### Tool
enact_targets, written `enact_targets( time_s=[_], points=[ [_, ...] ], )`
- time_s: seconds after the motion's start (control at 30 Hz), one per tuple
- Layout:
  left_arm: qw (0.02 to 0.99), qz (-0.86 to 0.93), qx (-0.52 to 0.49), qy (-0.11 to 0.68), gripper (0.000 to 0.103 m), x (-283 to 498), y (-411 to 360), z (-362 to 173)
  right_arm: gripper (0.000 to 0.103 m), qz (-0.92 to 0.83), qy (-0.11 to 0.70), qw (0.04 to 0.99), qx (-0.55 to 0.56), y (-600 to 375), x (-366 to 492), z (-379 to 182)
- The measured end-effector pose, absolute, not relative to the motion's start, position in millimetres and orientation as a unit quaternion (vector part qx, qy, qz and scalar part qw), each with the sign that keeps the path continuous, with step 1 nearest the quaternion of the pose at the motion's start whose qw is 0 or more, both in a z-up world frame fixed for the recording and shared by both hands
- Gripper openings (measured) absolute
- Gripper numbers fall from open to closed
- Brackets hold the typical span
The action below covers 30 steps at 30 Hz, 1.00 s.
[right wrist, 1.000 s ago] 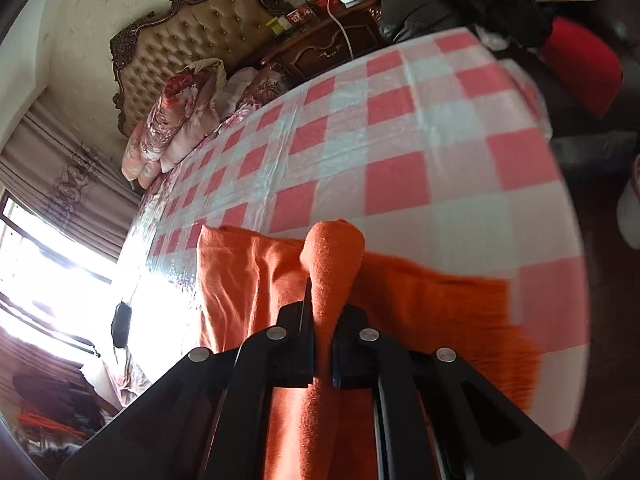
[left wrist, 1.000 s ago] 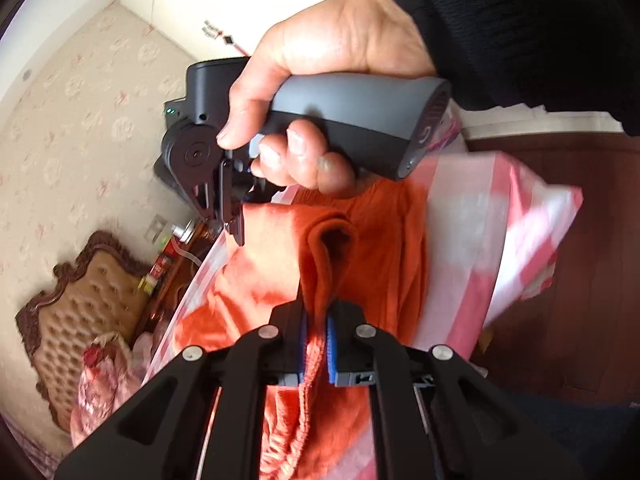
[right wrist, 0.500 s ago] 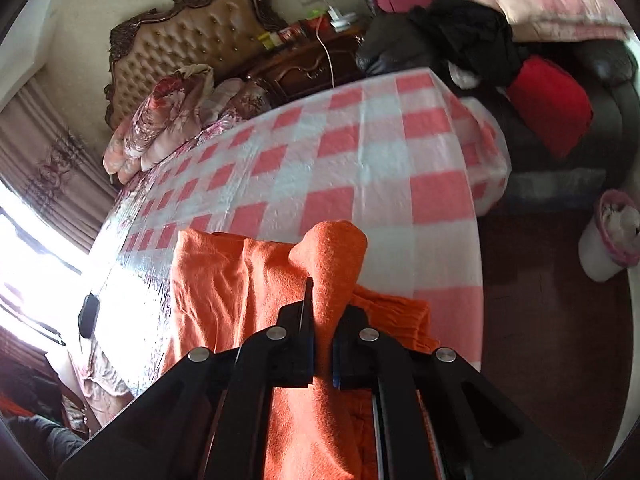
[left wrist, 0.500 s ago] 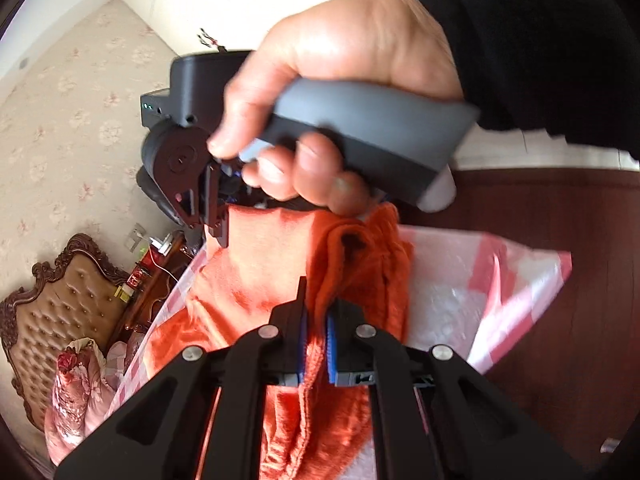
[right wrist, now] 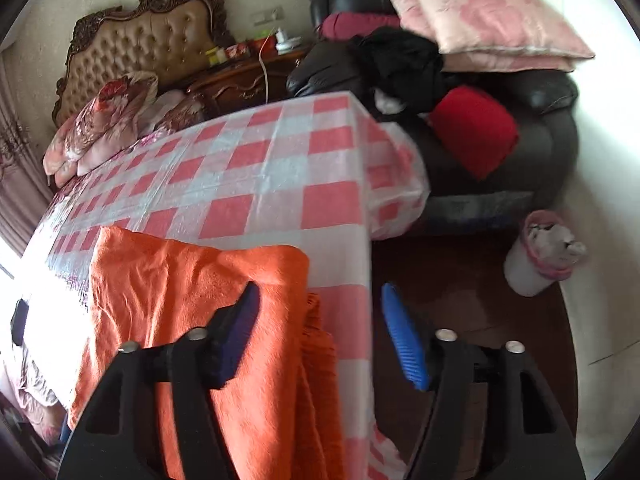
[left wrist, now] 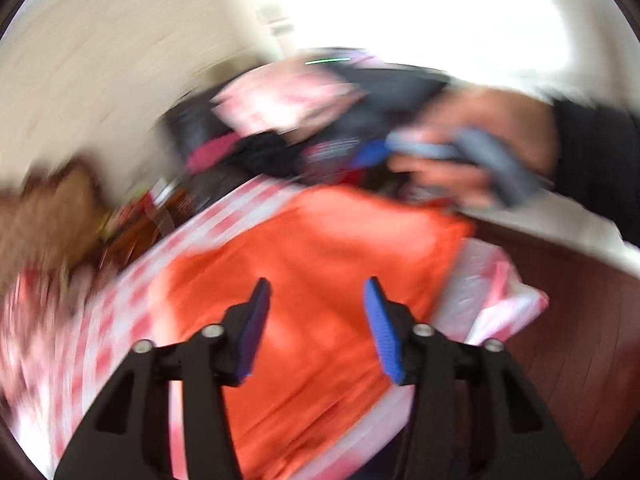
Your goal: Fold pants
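The orange pants (right wrist: 208, 304) lie folded on the red-and-white checked tablecloth (right wrist: 256, 168), near the table's right edge. In the blurred left wrist view the pants (left wrist: 320, 264) lie flat below the fingers. My left gripper (left wrist: 316, 312) is open and empty above the pants. My right gripper (right wrist: 318, 320) is open and empty above the pants' right edge and the table edge. The hand with the right gripper (left wrist: 472, 160) shows at the upper right of the left wrist view.
A black leather sofa (right wrist: 520, 128) with a pink pillow (right wrist: 480, 16), black clothes and a red cushion (right wrist: 476, 128) stands beyond the table. A white bin (right wrist: 540, 256) stands on the dark wood floor at right. A tufted headboard (right wrist: 136, 48) and nightstand are behind.
Both grippers have opened and let go of the pants, which dropped flat onto the table. The left gripper is swinging fast, blurring its view.
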<state>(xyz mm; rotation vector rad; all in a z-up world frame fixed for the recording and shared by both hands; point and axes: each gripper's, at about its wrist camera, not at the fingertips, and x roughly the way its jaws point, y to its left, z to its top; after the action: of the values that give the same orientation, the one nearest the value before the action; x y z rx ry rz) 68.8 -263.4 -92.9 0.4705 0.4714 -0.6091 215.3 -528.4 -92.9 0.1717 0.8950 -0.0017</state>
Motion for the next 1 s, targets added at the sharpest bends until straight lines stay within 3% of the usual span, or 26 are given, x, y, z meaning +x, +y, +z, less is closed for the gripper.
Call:
enact_targets(
  time_s=[0.2, 0.27, 0.33, 0.37, 0.4, 0.53, 0.63, 0.73, 0.77, 0.83, 0.9, 0.93, 0.97, 1.0],
  points=[
    [0.873, -0.235, -0.050, 0.425, 0.061, 124, -138, -102, 0.067, 0.024, 0.455, 0.885, 0.097, -515, 199, -115],
    [0.849, -0.223, -0.084, 0.472, 0.059, 138, -129, -119, 0.051, 0.029, 0.455, 0.883, 0.108, -511, 198, -121],
    [0.820, -0.241, -0.119, 0.506, 0.049, 145, -125, -133, 0.049, 0.024, 0.449, 0.886, 0.118, -508, 198, -120],
    [0.808, -0.254, -0.127, 0.517, 0.034, 146, -127, -139, 0.047, 0.020, 0.447, 0.886, 0.118, -506, 198, -119],
    [0.804, -0.260, -0.126, 0.520, 0.025, 146, -131, -143, 0.047, 0.018, 0.446, 0.887, 0.118, -503, 199, -118],
    [0.819, -0.258, -0.104, 0.502, 0.016, 154, -134, -143, 0.047, 0.012, 0.443, 0.888, 0.120, -496, 210, -116],
    [0.821, -0.252, -0.101, 0.503, 0.015, 166, -127, -147, 0.047, 0.016, 0.438, 0.891, 0.121, -492, 222, -118],
    [0.829, -0.245, -0.089, 0.495, 0.028, 163, -123, -139, 0.046, -0.009, 0.439, 0.892, 0.106, -491, 220, -109],
    [0.848, -0.235, -0.071, 0.471, 0.034, 156, -121, -129, 0.047, -0.048, 0.425, 0.900, 0.078, -488, 209, -94],
    [0.881, -0.227, -0.029, 0.415, 0.034, 151, -126, -109, 0.049, -0.072, 0.394, 0.915, 0.042, -476, 191, -70],
    [0.896, -0.239, 0.010, 0.373, 0.034, 164, -148, -91, 0.060, -0.052, 0.362, 0.930, 0.031, -448, 171, -52],
    [0.895, -0.255, 0.021, 0.365, 0.035, 175, -161, -87, 0.074, -0.048, 0.361, 0.931, 0.025, -438, 169, -53],
    [0.890, -0.285, 0.041, 0.355, 0.039, 188, -182, -83, 0.081, -0.051, 0.365, 0.930, 0.009, -422, 168, -59],
    [0.888, -0.298, 0.065, 0.344, 0.040, 199, -201, -83, 0.081, -0.056, 0.372, 0.926, -0.002, -412, 170, -66]
  ],
)
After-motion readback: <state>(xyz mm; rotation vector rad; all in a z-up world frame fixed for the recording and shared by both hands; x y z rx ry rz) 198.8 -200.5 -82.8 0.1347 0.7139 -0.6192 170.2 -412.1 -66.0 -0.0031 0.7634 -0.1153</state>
